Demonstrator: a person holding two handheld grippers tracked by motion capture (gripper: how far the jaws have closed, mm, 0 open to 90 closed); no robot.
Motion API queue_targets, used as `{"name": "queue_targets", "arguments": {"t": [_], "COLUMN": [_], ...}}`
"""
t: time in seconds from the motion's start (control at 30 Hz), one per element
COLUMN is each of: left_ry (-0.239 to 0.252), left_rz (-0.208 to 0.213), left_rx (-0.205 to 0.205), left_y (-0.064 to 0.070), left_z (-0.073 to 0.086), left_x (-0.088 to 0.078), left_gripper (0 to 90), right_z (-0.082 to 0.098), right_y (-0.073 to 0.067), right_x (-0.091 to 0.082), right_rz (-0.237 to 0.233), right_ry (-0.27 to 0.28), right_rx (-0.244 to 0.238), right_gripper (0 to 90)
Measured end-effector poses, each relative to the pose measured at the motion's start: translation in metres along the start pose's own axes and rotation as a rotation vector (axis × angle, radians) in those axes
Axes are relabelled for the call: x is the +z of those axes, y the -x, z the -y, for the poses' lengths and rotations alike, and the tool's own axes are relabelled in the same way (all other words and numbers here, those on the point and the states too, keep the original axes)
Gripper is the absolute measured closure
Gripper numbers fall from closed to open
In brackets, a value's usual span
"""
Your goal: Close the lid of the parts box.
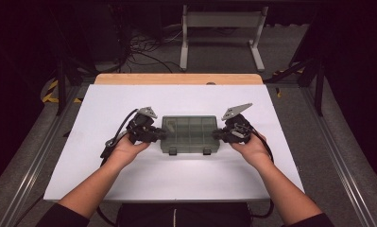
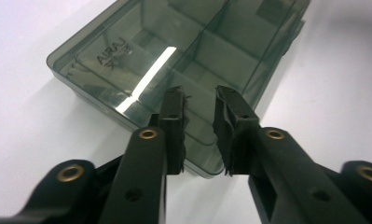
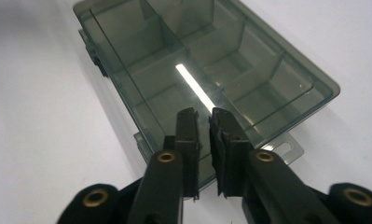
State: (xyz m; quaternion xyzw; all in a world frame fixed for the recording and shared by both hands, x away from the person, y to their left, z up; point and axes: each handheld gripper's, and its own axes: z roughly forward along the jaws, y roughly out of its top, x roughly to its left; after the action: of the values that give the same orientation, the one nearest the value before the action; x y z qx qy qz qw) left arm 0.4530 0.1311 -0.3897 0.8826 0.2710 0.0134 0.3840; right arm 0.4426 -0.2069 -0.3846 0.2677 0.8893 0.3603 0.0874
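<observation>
High view shows my left gripper (image 1: 161, 135) at nine o'clock and right gripper (image 1: 216, 134) at three o'clock of the box (image 1: 189, 132), jaws a little apart, holding nothing; I should lift evenly.

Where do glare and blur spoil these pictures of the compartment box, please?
Left gripper view: a bright glare streak crosses the lid of the compartment box, and the near jaws are soft. Right gripper view: a similar streak lies on the lid. High view: the white table is evenly lit, the surroundings dark.

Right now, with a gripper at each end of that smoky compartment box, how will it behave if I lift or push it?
The compartment box looks like stiff moulded plastic, so it probably won't flex. Its compartments appear empty, so it's likely light. The glossy lid and the smooth white table suggest it slides easily; it sits flat, unlikely to tip.
</observation>
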Motion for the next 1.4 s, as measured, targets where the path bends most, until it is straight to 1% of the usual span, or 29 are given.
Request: {"name": "queue_targets", "arguments": {"t": [0.03,0.07,0.1,0.13,0.2,0.3,0.4,0.5,0.53,0.57,0.6,0.63,0.67,0.77,0.8,0.83,0.9,0.93,1.0,1.07,1.13,1.17,1.27,1.33,1.4], "left_ry": [0.015,0.036,0.036,0.058,0.095,0.141,0.193,0.238,0.254,0.267,0.275,0.294,0.294,0.337,0.345,0.358,0.393,0.410,0.431,0.465,0.490,0.504,0.528,0.551,0.570], "left_rz": [0.008,0.017,0.017,0.017,0.022,0.018,0.011,-0.003,-0.002,-0.010,-0.018,-0.026,-0.026,-0.065,-0.065,-0.078,-0.086,-0.098,-0.101,-0.115,-0.127,-0.136,-0.135,-0.152,-0.165], "left_rx": [-0.002,-0.002,-0.002,-0.001,0.000,0.001,0.011,0.001,0.000,-0.009,-0.008,-0.017,-0.017,-0.010,-0.014,-0.006,-0.013,-0.006,-0.011,-0.011,-0.007,-0.008,-0.016,-0.012,0.002], "left_y": [0.001,0.002,0.002,0.004,0.005,0.007,0.009,0.010,0.010,0.010,0.010,0.010,0.010,0.009,0.009,0.009,0.010,0.010,0.011,0.012,0.012,0.013,0.013,0.013,0.013], "left_z": [0.000,0.001,0.001,0.002,0.005,0.010,0.016,0.022,0.025,0.027,0.029,0.034,0.034,0.045,0.048,0.051,0.060,0.064,0.072,0.080,0.087,0.091,0.100,0.107,0.113], "left_x": [-0.003,-0.008,-0.008,-0.012,-0.018,-0.029,-0.040,-0.049,-0.052,-0.054,-0.056,-0.061,-0.061,-0.070,-0.071,-0.074,-0.079,-0.081,-0.085,-0.089,-0.092,-0.093,-0.095,-0.096,-0.096], "left_gripper": [69.2,63.8,61.1,61.1,54.0,42.6,31.3,24.5,22.2,18.8,18.8,14.1,12.9,10.8,9.4,9.4,8.2,7.5,6.5,5.2,4.5,4.0,4.0,3.7,3.6], "right_z": [0.000,0.000,0.000,0.000,0.000,0.001,0.001,0.002,0.003,0.005,0.005,0.006,0.006,0.009,0.012,0.012,0.015,0.016,0.019,0.023,0.026,0.028,0.034,0.037,0.040], "right_y": [0.000,0.000,0.000,-0.001,-0.003,-0.006,-0.010,-0.014,-0.016,-0.018,-0.018,-0.020,-0.020,-0.023,-0.024,-0.024,-0.025,-0.025,-0.026,-0.027,-0.028,-0.028,-0.030,-0.030,-0.031], "right_x": [-0.002,-0.006,-0.006,-0.009,-0.015,-0.024,-0.033,-0.039,-0.042,-0.045,-0.045,-0.047,-0.047,-0.049,-0.051,-0.051,-0.053,-0.054,-0.056,-0.058,-0.058,-0.058,-0.058,-0.058,-0.059], "right_rz": [0.001,0.003,0.003,0.005,0.019,0.028,0.037,0.043,0.045,0.047,0.047,0.057,0.057,0.077,0.075,0.075,0.082,0.088,0.095,0.104,0.107,0.116,0.126,0.131,0.128], "right_ry": [0.014,0.046,0.046,0.064,0.107,0.167,0.220,0.261,0.286,0.311,0.311,0.334,0.334,0.357,0.371,0.371,0.389,0.399,0.420,0.443,0.457,0.460,0.467,0.479,0.492], "right_rx": [0.003,0.013,0.013,0.019,0.020,0.013,-0.002,-0.015,-0.024,-0.035,-0.035,-0.047,-0.047,-0.061,-0.064,-0.064,-0.072,-0.076,-0.086,-0.094,-0.098,-0.105,-0.101,-0.102,-0.106], "right_gripper": [72.5,63.4,63.4,59.6,51.1,44.0,35.7,30.6,28.8,25.2,25.2,21.7,21.7,15.3,12.1,12.1,9.3,8.2,5.8,4.9,3.8,3.2,1.0,0.2,0.0]}}
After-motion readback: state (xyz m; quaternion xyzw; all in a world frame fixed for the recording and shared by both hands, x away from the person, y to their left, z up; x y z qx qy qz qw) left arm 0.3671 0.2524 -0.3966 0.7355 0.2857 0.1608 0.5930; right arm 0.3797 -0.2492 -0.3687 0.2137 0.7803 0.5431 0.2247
